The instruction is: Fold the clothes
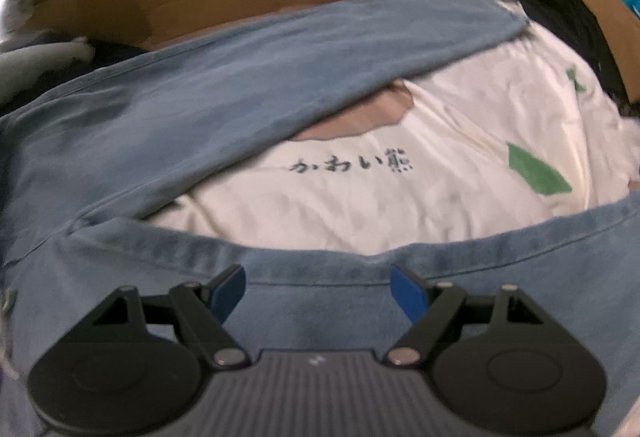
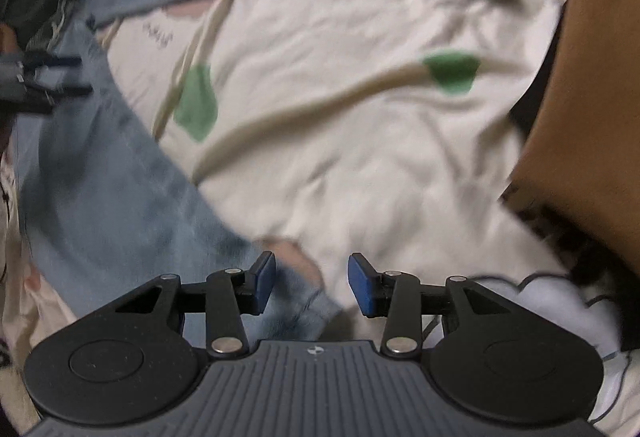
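jeans (image 1: 168, 125) in pale blue denim lie spread over a cream sheet (image 1: 360, 205) printed with green leaves, legs forked apart. left gripper (image 1: 318, 291) hovers over the denim, jaws wide apart, empty. right gripper (image 2: 312, 283) stands half open around a leg hem, pads not pressing.
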